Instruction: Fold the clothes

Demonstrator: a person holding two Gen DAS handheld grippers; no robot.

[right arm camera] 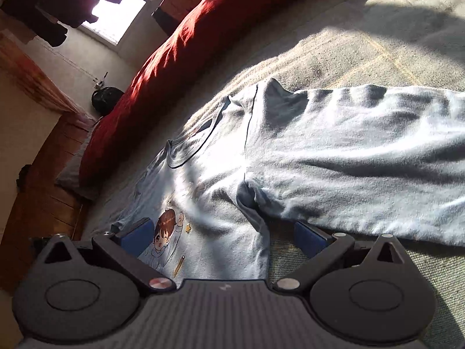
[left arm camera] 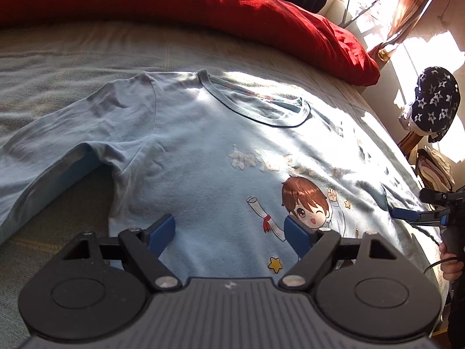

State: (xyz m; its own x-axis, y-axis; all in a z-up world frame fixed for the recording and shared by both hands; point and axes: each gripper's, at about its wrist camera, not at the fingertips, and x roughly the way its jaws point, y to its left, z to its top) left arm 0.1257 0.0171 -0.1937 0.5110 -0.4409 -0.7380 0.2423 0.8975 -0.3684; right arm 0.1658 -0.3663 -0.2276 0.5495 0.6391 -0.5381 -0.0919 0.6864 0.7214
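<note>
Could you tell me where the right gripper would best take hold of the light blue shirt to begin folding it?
Probably at the sleeve, near the armpit seam. The light blue shirt lies flat, print up, on the bed, and that sleeve is spread sideways with its lower edge just ahead of the open right gripper. Come in low from the hem side and pinch that edge.

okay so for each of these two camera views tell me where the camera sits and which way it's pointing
Left wrist: sits on the left gripper, low over the shirt's body, facing the collar and red duvet; the right gripper and hand show at the right edge.
Right wrist: sits on the right gripper by the armpit, facing the sleeve and window.
Shared: light blue T-shirt, its cartoon boy print, the duvet.
</note>
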